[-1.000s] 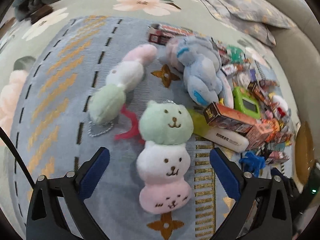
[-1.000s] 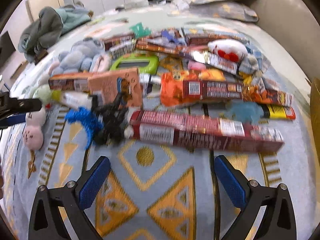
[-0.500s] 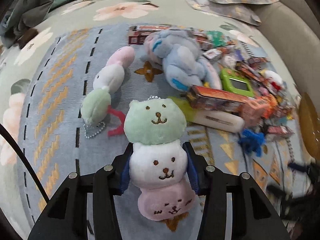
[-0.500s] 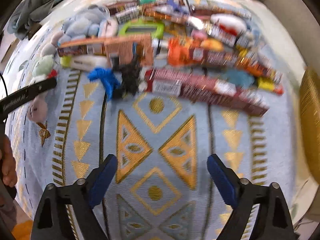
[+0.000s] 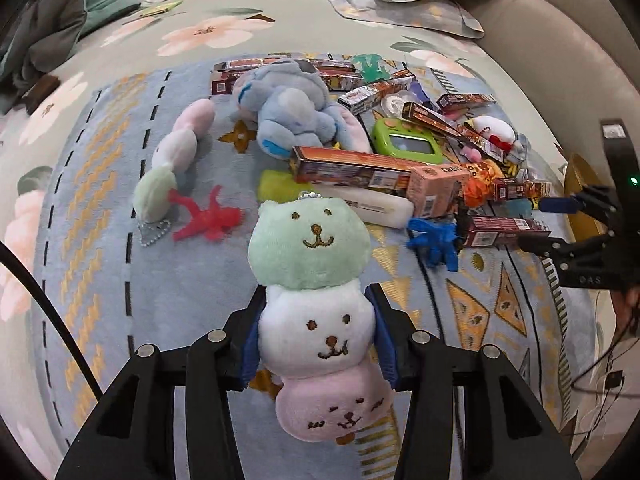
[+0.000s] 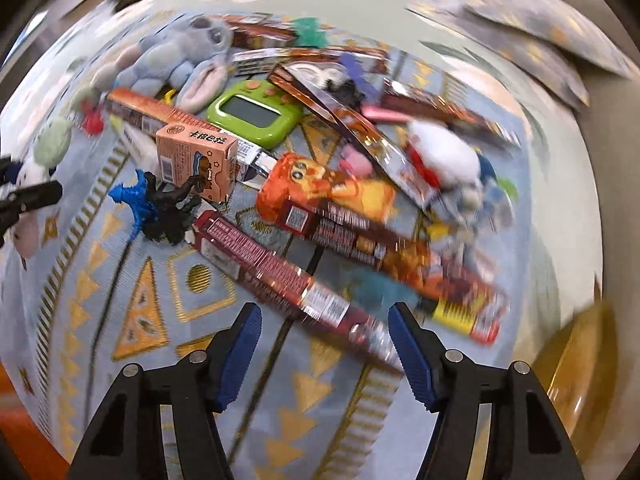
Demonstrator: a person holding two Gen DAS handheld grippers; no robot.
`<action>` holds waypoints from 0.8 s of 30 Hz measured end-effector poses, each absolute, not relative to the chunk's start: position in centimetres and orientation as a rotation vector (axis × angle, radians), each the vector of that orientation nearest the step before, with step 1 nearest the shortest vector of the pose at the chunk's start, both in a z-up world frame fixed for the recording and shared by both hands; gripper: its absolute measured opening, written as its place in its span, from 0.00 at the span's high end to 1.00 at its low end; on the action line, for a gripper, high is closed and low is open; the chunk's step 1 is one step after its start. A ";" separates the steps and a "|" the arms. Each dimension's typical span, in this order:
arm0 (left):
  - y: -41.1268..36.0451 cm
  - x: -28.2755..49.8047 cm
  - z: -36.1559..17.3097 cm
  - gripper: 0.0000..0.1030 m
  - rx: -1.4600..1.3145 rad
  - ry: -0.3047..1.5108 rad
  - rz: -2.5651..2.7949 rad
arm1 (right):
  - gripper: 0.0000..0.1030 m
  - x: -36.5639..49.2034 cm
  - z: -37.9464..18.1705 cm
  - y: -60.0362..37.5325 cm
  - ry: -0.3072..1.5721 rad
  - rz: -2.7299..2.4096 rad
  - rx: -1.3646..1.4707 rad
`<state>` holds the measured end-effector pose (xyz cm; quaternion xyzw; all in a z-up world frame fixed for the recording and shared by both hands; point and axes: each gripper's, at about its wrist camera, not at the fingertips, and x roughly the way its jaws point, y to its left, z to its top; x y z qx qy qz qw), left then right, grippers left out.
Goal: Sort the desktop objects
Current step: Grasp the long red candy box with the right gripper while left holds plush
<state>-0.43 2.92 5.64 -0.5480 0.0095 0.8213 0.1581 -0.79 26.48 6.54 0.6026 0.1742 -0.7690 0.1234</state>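
Note:
My left gripper (image 5: 316, 340) is shut on the white middle ball of a three-ball bear plush (image 5: 312, 248) (green, white, pink) and holds it above the grey patterned mat (image 5: 100, 280). A second such plush (image 5: 172, 160) lies on the mat at the left beside a red figure (image 5: 208, 216). My right gripper (image 6: 324, 344) is open and empty, just in front of a long dark red snack box (image 6: 276, 276). The view is blurred. The right gripper also shows at the right edge of the left wrist view (image 5: 576, 216).
A heap lies on the mat: a blue bunny plush (image 5: 292, 108), a green game console (image 6: 256, 112), a pink carton (image 6: 196, 160), an orange snack pack (image 6: 320, 188), blue (image 6: 132, 200) and black figures (image 6: 172, 208), several long snack boxes. A gold tray edge (image 6: 580, 352) is at the right.
My left gripper closed on the bear plush's white ball and lifted it off the mat. My right gripper swung back toward the heap, now close over the long red box.

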 end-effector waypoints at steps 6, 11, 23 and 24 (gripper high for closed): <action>4.4 1.1 6.4 0.57 -1.609 -0.042 2.417 | 0.37 -1.6 6.0 27.1 0.611 -2.082 1.686; 7.3 2.5 6.7 0.57 -1.629 -0.098 2.437 | 0.61 -0.5 6.3 27.9 0.653 -1.978 1.657; 11.4 3.9 6.5 0.57 -1.643 -0.140 2.447 | 0.71 1.1 6.0 28.7 0.345 -1.926 1.684; 11.5 4.0 6.5 0.57 -1.644 -0.139 2.449 | 0.73 1.3 6.2 28.7 0.325 -1.932 1.673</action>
